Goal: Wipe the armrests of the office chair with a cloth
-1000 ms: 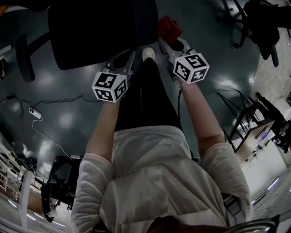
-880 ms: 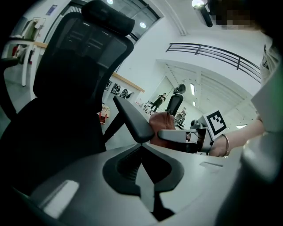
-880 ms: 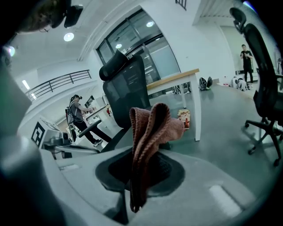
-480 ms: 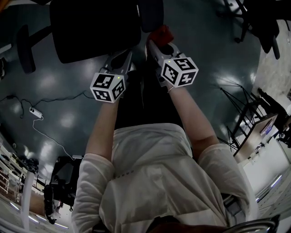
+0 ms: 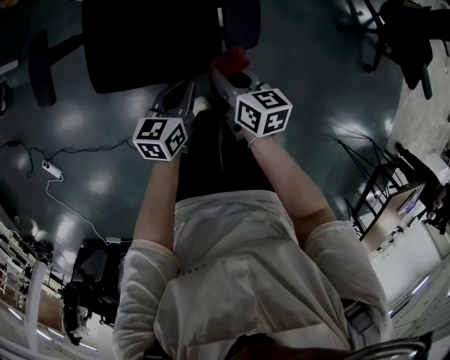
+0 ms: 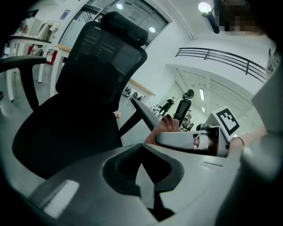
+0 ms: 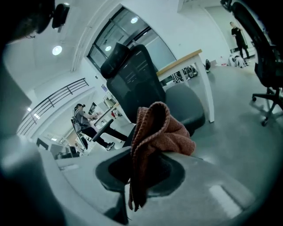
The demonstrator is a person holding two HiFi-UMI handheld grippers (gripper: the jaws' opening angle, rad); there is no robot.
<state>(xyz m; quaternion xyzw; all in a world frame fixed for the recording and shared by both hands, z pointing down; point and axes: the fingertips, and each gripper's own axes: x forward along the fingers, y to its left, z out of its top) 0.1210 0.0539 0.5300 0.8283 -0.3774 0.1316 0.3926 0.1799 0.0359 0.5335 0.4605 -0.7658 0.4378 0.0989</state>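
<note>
The black office chair [image 5: 144, 42] stands in front of me, one armrest [image 5: 39, 67] at its left and the other armrest [image 5: 239, 21] at its right. My right gripper [image 5: 226, 74] is shut on a reddish-brown cloth [image 5: 228, 60], just below the right armrest. In the right gripper view the cloth [image 7: 154, 132] bunches up out of the jaws of the right gripper [image 7: 132, 167], with the chair [image 7: 137, 84] behind it. My left gripper [image 5: 184, 91] hangs by the seat's front edge. In its own view the left gripper [image 6: 142, 154] is shut on nothing, and the cloth [image 6: 166, 128] shows beside the right armrest [image 6: 141, 112].
A cable with a power strip [image 5: 49, 169] lies on the floor at the left. Other chairs [image 5: 404, 35] stand at the upper right and a stand [image 5: 380, 190] at the right. My own legs [image 5: 221, 155] are below the grippers. A seated person [image 7: 84, 119] is far behind.
My right gripper has carried the cloth left and up towards the chair's right armrest. The left gripper has drifted slightly left.
</note>
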